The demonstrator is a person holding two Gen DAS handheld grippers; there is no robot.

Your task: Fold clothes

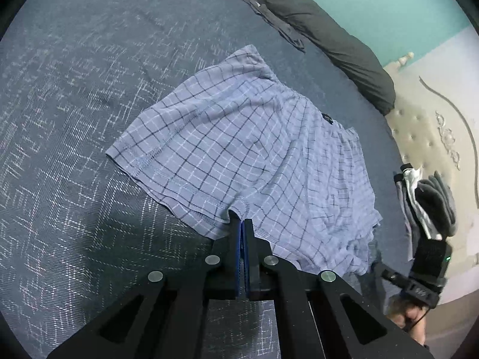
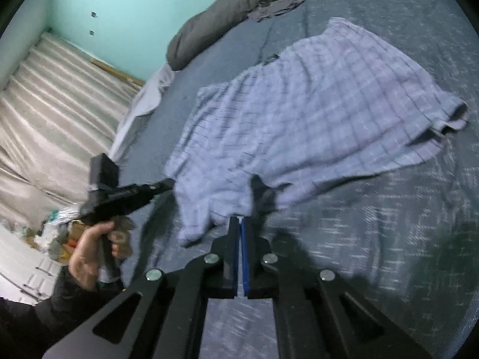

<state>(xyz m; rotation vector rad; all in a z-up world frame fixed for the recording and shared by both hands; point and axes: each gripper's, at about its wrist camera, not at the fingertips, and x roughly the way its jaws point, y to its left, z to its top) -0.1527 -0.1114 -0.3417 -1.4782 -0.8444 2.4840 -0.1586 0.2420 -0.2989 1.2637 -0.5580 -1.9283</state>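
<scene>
Left tongs (image 1: 243, 223) and right tongs (image 2: 238, 220) each pinch the near edge of the checked boxer shorts (image 1: 254, 149) (spread on the bed (image 1: 74, 119)).

Pale-blue checked shorts (image 1: 254, 143), dark-blue flecked bedspread (image 1: 74, 119)

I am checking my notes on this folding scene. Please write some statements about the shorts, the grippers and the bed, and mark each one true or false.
1. The checked shorts lie on a dark blue bedcover. True.
2. The left gripper is wide open above the shorts. False: it is shut on their near hem.
3. The right gripper is shut on the shorts' edge. True.
4. The shorts are already folded into a small square. False: they lie spread out.
5. A dark grey duvet lies beyond the shorts. True.
</scene>
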